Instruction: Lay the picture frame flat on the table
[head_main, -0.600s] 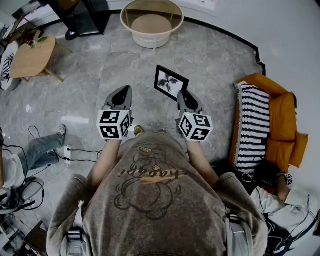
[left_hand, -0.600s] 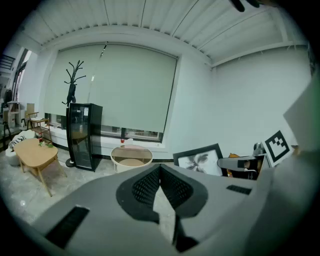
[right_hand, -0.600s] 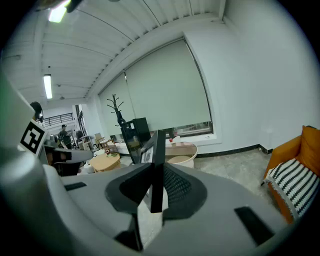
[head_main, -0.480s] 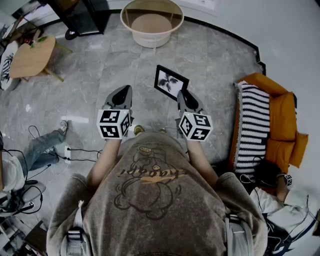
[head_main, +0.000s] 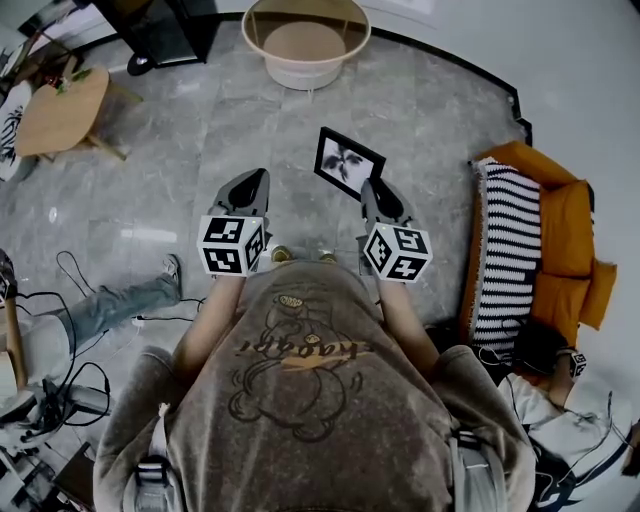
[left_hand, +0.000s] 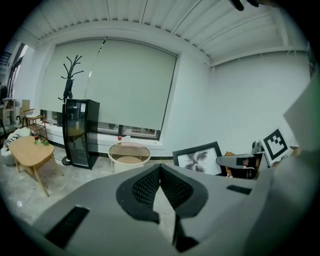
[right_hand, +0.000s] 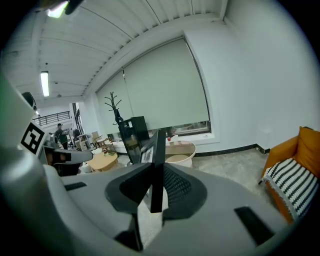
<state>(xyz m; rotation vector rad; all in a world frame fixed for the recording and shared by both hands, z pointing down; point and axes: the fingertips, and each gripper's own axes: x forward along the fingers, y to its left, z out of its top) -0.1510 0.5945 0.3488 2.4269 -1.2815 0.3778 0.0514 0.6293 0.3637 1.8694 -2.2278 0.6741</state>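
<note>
The black picture frame with a black-and-white plant print hangs in the air over the grey floor. My right gripper is shut on its near right edge. In the right gripper view the frame stands edge-on between the jaws. The left gripper view shows the frame's front, tilted. My left gripper is level with the right one, apart from the frame, with its pads pressed together on nothing.
A round beige table stands ahead, with a wooden side table and a black cabinet at far left. An orange sofa with a striped cushion is at right. A person's leg and cables lie at left.
Both grippers and the frame keep their hold and pose, drifting slightly right in view. The leg at left has slid to the right.
</note>
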